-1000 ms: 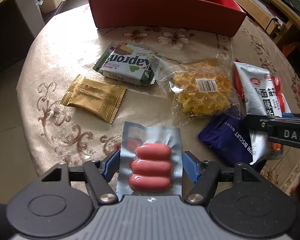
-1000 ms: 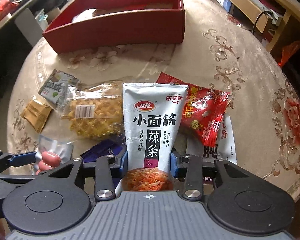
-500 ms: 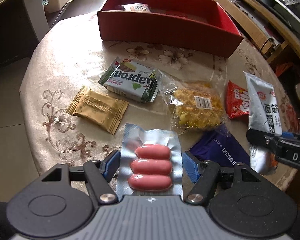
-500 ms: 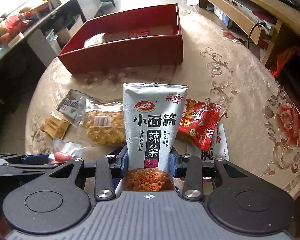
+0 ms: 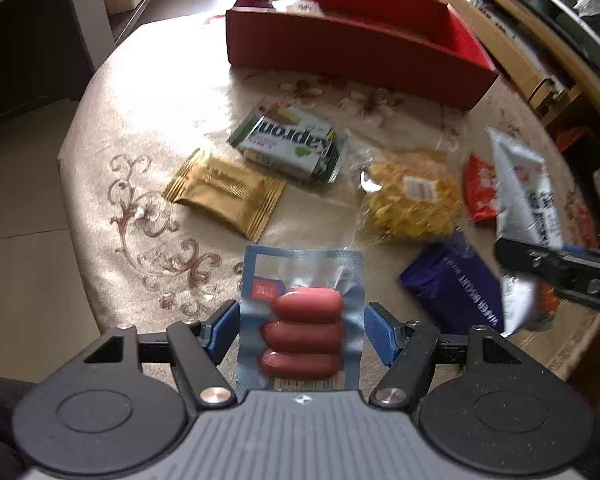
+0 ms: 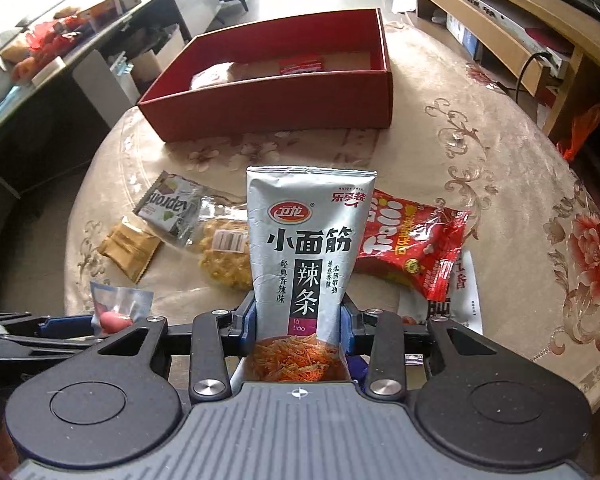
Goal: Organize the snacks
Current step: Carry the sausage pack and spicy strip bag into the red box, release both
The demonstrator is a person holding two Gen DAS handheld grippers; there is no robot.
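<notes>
My left gripper (image 5: 300, 330) is shut on a vacuum pack of three red sausages (image 5: 302, 334), held above the table's near edge. In the right wrist view my right gripper (image 6: 299, 322) is shut on a tall silver spicy-strip pouch (image 6: 306, 248), lifted off the table. The same pouch (image 5: 526, 196) and the right gripper's black finger (image 5: 560, 266) show at the right in the left wrist view. A red open box (image 6: 276, 108) stands at the table's far side with a few packets inside. The sausage pack (image 6: 116, 308) also shows at lower left in the right wrist view.
Loose on the floral tablecloth lie a green wafer pack (image 5: 292, 144), a gold packet (image 5: 228, 192), a clear bag of yellow snack (image 5: 414, 200), a purple biscuit pack (image 5: 458, 288) and a red bag (image 6: 410, 246). Wooden shelving (image 6: 496, 36) stands right, a dark counter (image 6: 40, 80) left.
Both grippers have risen a little with their packs, so more of the table and red box interior shows. Their grips are unchanged.
</notes>
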